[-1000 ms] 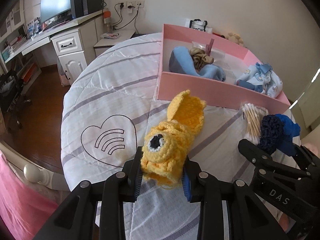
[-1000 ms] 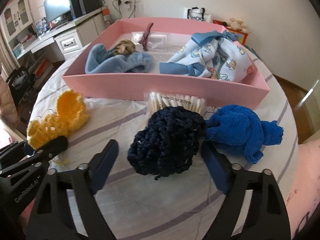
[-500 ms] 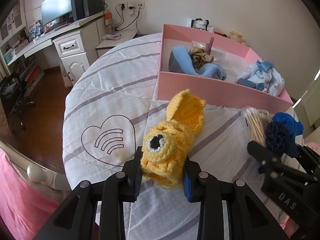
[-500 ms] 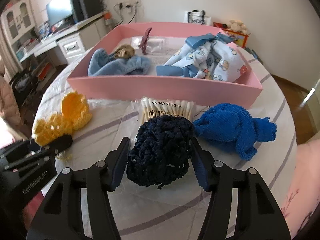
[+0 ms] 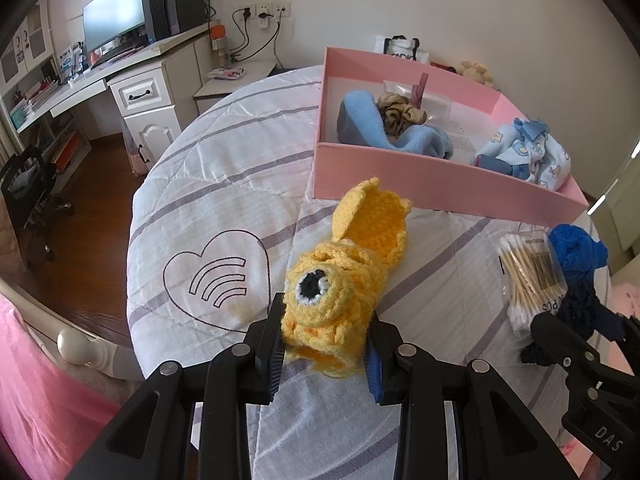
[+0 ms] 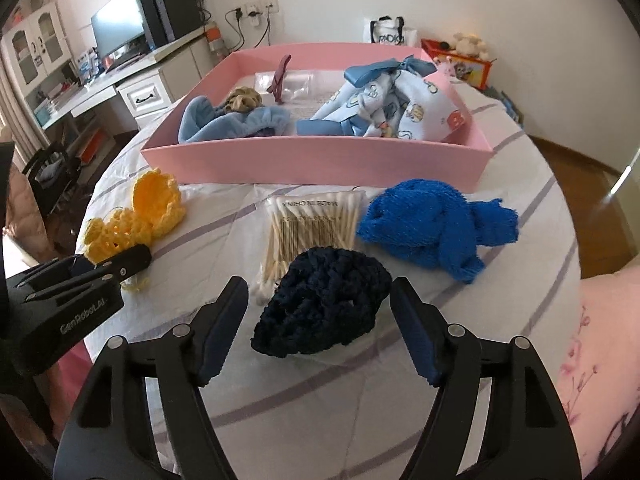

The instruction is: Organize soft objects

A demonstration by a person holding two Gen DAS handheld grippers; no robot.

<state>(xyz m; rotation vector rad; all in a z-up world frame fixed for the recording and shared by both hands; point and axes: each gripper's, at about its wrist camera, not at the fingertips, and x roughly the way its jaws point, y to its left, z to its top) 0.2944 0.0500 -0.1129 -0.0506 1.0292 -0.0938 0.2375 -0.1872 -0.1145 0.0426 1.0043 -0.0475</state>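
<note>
My left gripper point(image 5: 324, 328) is shut on a yellow crochet toy point(image 5: 340, 280) with a black-and-white eye. The toy lies on the quilted table cover in front of the pink box point(image 5: 420, 184). In the right wrist view a navy crochet piece point(image 6: 324, 312) lies between the fingers of my right gripper point(image 6: 320, 296). Those jaws are opening, and a gap shows on each side of the piece. Just behind it are a pack of cotton swabs point(image 6: 312, 228) and a bright blue knotted cloth point(image 6: 432, 228).
The pink box point(image 6: 320, 164) holds a light blue headband point(image 6: 224, 124), a brown scrunchie point(image 6: 242, 100) and a printed baby cloth point(image 6: 396, 108). The round table's edge drops off at the left toward a desk with a monitor point(image 5: 116, 20). Pink fabric lies at the near right.
The right gripper's jaws closed in around the navy crochet piece, then spread apart again. The gripper drew back, and the piece now sits nearer than the swab pack. The left gripper kept still.
</note>
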